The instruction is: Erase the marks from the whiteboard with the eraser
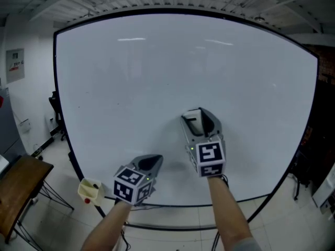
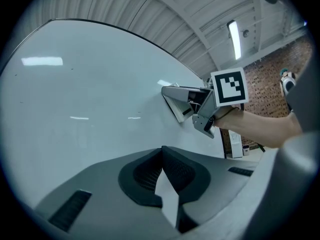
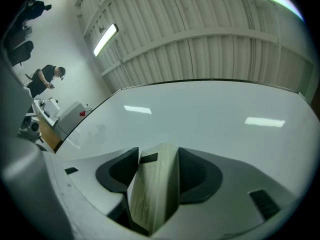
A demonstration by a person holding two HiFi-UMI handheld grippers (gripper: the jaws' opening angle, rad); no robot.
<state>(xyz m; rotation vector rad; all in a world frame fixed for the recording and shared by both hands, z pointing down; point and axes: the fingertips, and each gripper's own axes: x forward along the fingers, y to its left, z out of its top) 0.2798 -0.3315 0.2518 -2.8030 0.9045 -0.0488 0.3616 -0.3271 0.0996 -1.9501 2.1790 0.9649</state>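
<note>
all three views face the same whiteboard (image 1: 157,77), close up.

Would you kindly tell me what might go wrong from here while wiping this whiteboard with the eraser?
1. The eraser is pinched by its sides in the right gripper; hard pressure on the whiteboard might twist it or make it slip.
2. The left gripper, jaws shut and empty, appears close to the board and might bump or scratch it.
3. Only faint specks show on the board, so small marks are easily missed.

Bright even light was cast by a long white ceiling tube lamp (image 2: 233,38), pale streaks were mirrored on the glossy white whiteboard (image 1: 157,77), edges were bent by fisheye, corners were darkened, foreground was softened.
</note>
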